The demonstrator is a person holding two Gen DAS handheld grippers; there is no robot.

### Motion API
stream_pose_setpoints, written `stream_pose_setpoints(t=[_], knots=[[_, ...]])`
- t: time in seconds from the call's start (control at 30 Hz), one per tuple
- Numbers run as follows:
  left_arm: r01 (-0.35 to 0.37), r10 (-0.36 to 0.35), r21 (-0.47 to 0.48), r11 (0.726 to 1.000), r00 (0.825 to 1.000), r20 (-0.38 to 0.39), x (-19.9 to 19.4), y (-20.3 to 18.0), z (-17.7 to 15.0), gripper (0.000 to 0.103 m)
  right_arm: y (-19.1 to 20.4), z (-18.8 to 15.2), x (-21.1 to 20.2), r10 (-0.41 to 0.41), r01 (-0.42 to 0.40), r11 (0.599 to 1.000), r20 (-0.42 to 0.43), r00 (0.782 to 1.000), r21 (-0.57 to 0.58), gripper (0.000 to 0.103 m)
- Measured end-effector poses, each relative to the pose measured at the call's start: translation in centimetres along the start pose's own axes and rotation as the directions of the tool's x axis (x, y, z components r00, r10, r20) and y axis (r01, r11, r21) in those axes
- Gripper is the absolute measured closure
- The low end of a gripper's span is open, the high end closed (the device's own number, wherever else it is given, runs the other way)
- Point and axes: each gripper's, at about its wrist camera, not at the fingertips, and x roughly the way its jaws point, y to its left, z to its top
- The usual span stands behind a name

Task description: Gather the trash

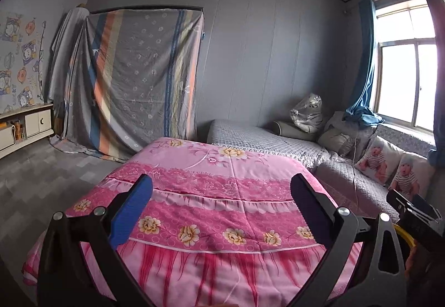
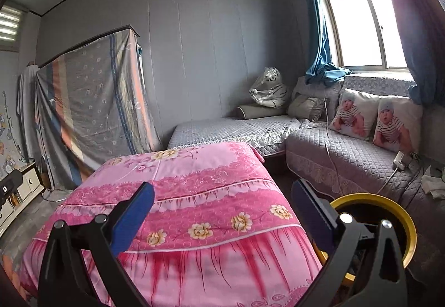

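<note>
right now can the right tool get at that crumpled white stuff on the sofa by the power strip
Probably yes. The right tool is open and empty, and the crumpled white stuff lies exposed on the grey sofa. Only the yellow-rimmed bin sits between them, low enough to pass over.

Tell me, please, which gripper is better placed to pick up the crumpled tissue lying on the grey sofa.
Probably the right gripper: its view shows the crumpled tissue and the yellow-rimmed bin close by; the left gripper faces the pink quilt.
</note>
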Motion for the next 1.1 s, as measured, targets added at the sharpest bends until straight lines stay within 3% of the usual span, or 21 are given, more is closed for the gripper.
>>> stream_pose_setpoints(t=[0.67, 1.1], knots=[[0.057, -0.056, 0.028, 0.998, 0.998, -0.03, 0.1, -2.0, -0.4, 0.008, -1.5, -1.0, -0.2, -0.039, 0.039, 0.999, -0.002, 0.999, 0.016, 0.007], [0.071, -0.071, 0.043, 0.997, 0.997, -0.005, -0.3, -2.3, -0.4, 0.008, -1.9, -1.0, 0.4, -0.045, 0.046, 0.999, -0.021, 0.999, 0.021, 0.007]])
